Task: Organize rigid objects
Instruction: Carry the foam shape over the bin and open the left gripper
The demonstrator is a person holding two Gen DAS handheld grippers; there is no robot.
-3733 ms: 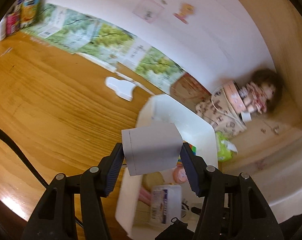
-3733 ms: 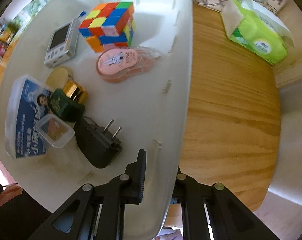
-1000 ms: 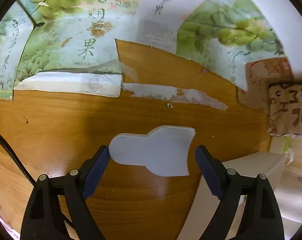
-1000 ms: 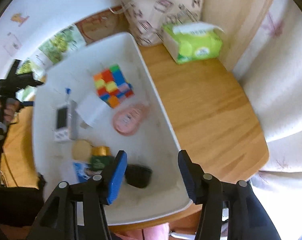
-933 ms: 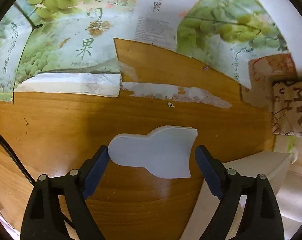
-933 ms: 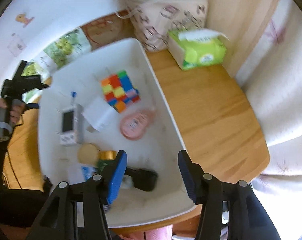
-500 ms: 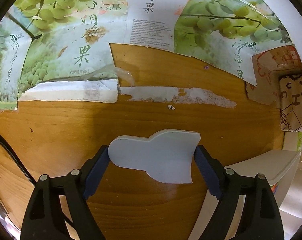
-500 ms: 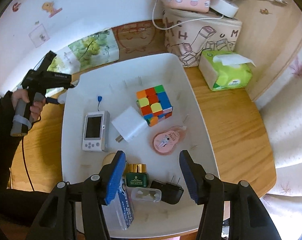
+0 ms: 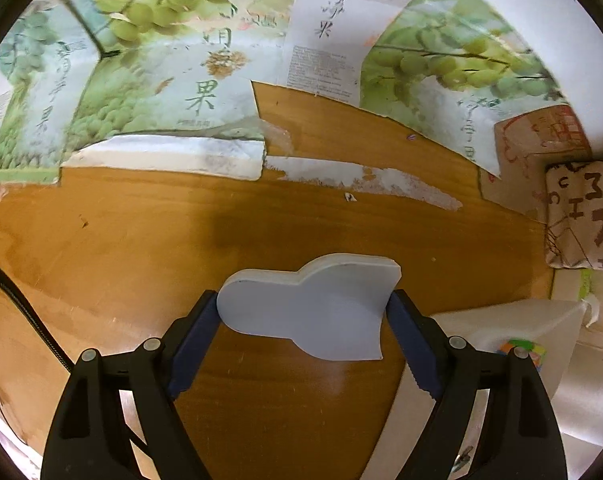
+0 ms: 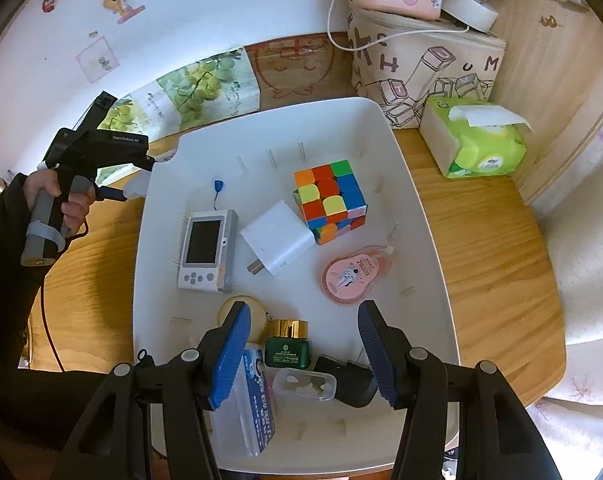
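Right wrist view had the wooden table [image 10: 489,240] under the white bin [image 10: 429,240], bin sitting mid-table. Your left hand [image 10: 47,200] held the left gripper [image 9: 301,312] just off the bin's far-left corner. That gripper was clamped on the white flat piece [image 9: 313,308], both pads touching its ends, piece lifted clear of the table and outside the bin. Your right gripper [image 10: 303,354] hung over the bin's near end, jaws apart, nothing between them. Inside the bin: cube [image 10: 329,200] at the far right, white charger [image 10: 277,238] touching it, handheld console [image 10: 207,250] just left of the charger. Pink tape dispenser [image 10: 353,276] lay right of centre. Green jar [image 10: 287,346] with gold cap and black plug [image 10: 347,380] sat near the right gripper's fingers.
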